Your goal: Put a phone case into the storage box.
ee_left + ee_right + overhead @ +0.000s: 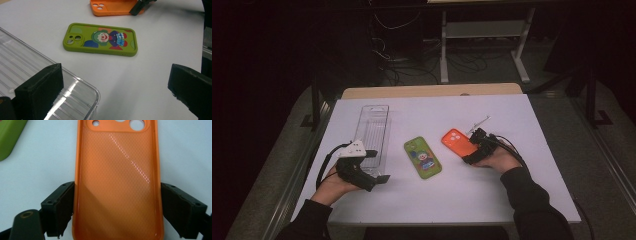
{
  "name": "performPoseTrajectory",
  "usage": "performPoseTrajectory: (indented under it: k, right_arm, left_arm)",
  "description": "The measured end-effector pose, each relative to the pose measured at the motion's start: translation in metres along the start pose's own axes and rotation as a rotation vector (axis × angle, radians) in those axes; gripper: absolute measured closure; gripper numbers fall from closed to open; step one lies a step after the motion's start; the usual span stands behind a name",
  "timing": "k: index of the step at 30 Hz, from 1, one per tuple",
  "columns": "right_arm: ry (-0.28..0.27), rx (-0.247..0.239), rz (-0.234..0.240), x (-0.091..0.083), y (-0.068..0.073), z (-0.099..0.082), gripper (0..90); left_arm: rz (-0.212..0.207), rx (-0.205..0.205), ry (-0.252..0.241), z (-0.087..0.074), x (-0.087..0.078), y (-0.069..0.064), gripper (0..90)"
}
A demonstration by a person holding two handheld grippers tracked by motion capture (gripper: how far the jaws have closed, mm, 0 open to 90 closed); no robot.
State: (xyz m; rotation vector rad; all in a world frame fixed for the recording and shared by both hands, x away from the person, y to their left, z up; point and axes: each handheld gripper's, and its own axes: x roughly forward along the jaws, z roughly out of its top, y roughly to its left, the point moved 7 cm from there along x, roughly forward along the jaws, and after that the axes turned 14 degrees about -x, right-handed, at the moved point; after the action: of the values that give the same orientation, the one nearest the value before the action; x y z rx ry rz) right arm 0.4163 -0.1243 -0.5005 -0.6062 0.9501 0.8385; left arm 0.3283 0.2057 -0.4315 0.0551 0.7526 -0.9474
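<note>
An orange phone case [456, 141] lies hollow side up on the white table, right of centre. My right gripper [472, 146] grips its near end. In the right gripper view both black pads [62, 205] press against the long sides of the orange case [117, 170]. A green phone case with a clown picture [422, 158] lies flat in the middle, camera holes toward the far side. My left gripper [378, 166] rests at the near left with its jaws wide apart and nothing between them. In the left gripper view, one left gripper jaw hangs over the corner of a clear tray [75, 92].
The clear ribbed plastic tray [374, 127] lies lengthwise on the table's left half. A small metal tool [479, 122] lies just beyond the right hand. The white table top [472, 195] ends in a wooden strip at the back, with table legs and cables beyond.
</note>
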Motion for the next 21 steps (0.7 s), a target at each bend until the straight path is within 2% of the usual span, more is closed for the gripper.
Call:
performPoseTrajectory:
  k: [6,10,16,17,21]
  right_arm:
    - [-0.009,0.005,0.010,-0.001,-0.001,0.000,15.6]
    - [-0.016,0.011,0.001,-0.004,-0.004,-0.001,15.6]
    - [-0.069,0.035,0.028,-0.016,-0.007,0.002,15.6]
    - [-0.081,0.040,0.030,-0.019,-0.007,0.003,15.5]
    - [-0.105,0.024,0.044,-0.028,-0.006,0.005,15.5]
  left_arm:
    - [0.000,0.005,0.001,0.001,0.000,0.000,0.0]
    - [-0.003,0.003,-0.005,0.001,0.000,0.000,0.0]
    - [-0.002,0.006,0.000,0.001,0.001,0.000,0.0]
    - [-0.005,-0.004,-0.006,0.002,0.001,-0.001,0.0]
    - [-0.008,-0.002,-0.002,0.003,0.001,-0.002,0.0]
